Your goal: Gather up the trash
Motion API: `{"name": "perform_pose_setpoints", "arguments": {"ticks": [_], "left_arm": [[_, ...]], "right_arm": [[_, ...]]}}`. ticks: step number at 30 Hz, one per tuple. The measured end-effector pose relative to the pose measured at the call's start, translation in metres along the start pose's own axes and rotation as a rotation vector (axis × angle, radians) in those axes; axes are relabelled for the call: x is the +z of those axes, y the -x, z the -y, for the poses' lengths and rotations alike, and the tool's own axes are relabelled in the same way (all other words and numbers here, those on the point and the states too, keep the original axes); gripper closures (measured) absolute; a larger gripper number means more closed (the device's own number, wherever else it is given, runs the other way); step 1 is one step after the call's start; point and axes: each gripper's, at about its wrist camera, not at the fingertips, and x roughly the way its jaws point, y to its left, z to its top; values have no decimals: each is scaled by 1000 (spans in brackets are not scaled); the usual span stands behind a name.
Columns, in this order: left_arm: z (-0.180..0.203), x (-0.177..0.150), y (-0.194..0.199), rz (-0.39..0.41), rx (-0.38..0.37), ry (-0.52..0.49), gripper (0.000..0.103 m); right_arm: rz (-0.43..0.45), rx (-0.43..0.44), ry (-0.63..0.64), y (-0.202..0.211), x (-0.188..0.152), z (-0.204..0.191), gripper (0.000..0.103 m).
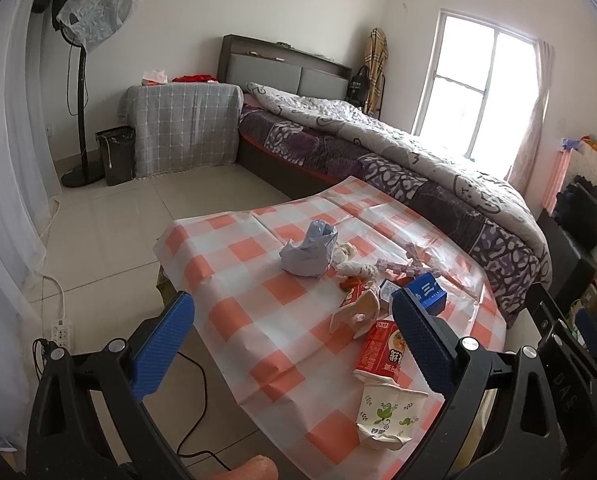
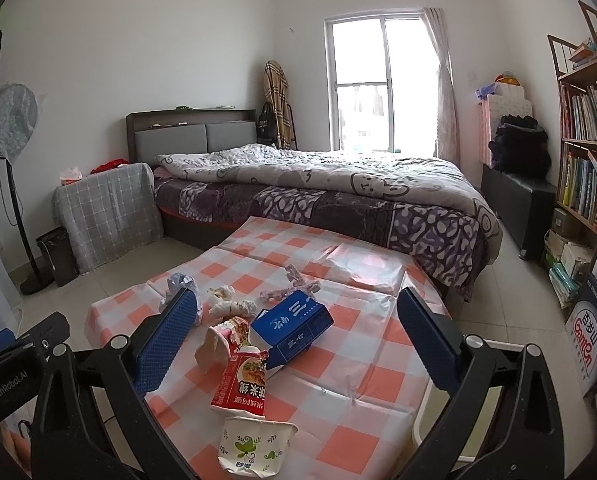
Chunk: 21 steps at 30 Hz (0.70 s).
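free: table right half (image 2: pixel 378 360) | blocked: trash pile (image 2: pixel 258 344) centre-left

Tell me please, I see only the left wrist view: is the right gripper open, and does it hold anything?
Observer: The right gripper is open and holds nothing. Its blue fingers stand wide apart over the table.
Operator: My own finger half hides the blue box. How does it lie?
Observer: The blue rectangular cardboard carton lies flat on the orange-and-white checked tablecloth, whole and in plain sight. Its near end is close beside the crushed red paper cup; whether they touch, I cannot tell.
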Motion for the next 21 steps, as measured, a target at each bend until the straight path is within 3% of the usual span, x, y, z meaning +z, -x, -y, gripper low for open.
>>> {"name": "perform_pose_setpoints", "arguments": {"ticks": [21], "left_arm": [[-1,1,-1,-7,2,0,7]], "right_arm": [[-6,1,-4,0,-5,-1,7]]}}
